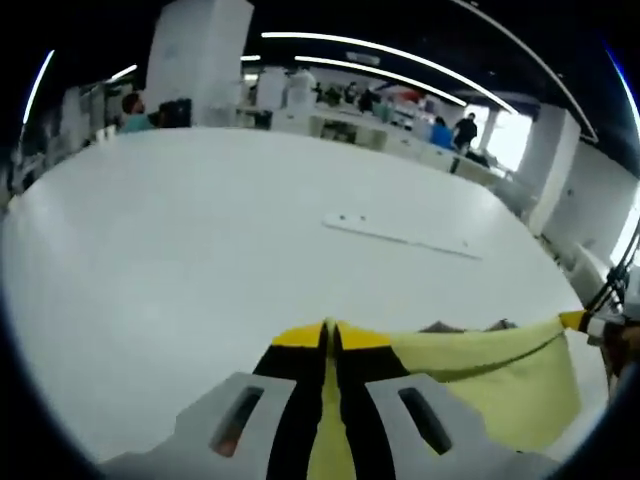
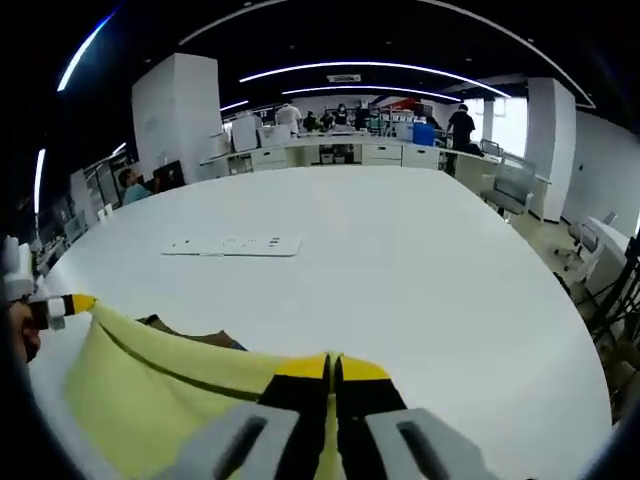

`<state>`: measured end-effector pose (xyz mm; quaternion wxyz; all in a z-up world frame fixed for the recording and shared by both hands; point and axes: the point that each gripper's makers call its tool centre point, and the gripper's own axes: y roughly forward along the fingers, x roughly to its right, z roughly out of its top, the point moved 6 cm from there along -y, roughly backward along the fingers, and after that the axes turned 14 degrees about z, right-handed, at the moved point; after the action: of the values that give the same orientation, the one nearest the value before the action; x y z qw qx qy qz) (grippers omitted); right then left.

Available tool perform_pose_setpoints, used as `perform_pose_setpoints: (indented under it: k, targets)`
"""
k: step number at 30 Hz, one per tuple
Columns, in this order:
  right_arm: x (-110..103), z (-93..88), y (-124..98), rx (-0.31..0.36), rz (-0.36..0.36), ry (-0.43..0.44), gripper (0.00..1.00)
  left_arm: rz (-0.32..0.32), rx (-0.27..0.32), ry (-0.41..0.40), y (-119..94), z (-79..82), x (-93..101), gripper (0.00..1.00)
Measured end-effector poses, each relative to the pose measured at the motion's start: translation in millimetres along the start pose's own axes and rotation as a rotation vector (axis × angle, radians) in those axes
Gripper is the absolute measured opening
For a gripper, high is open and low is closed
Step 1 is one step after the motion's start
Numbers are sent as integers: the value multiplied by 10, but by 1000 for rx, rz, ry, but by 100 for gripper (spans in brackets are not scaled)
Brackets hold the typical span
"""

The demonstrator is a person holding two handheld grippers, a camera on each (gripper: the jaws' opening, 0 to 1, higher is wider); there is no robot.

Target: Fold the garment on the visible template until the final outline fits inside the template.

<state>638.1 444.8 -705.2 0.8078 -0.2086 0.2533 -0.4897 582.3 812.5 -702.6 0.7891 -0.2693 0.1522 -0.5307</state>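
Note:
A pale yellow garment [image 1: 500, 375] is held up above the white table [image 1: 200, 250], stretched between the two grippers. My left gripper [image 1: 330, 335] is shut on one corner of the fabric, its yellow-tipped jaws pressed together. In the left gripper view the right gripper [image 1: 590, 322] pinches the far corner at the right edge. My right gripper [image 2: 333, 365] is likewise shut on the garment [image 2: 150, 390], and the left gripper [image 2: 60, 305] holds the opposite corner at the left edge. A darker patch [image 2: 190, 335] shows behind the garment's top hem. A white template strip [image 2: 235, 245] lies flat on the table.
The table [image 2: 420, 260] is wide and round-edged. The template strip [image 1: 400, 235] lies beyond the garment in the left gripper view. Desks, pillars and several people [image 2: 460, 125] stand in the office behind. A chair [image 2: 510, 185] sits at the far right.

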Motion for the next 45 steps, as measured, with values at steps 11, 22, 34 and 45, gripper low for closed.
perform_pose_setpoints:
  k: [11,22,34,45]
  targets:
    - [84,-175,161,-61,3,-5,0,3,-31,19,148,-173,-23,1]
    - [44,-150,138,-81,69,-35,22,-174,-2,138,32,-219,91,33]
    - [-24,-236,22,-187,83,-306,35,-228,50,392,-12,-352,69,43]
    - [85,-76,264,-23,30,-153,32,-181,117,335,323,-179,161,38]
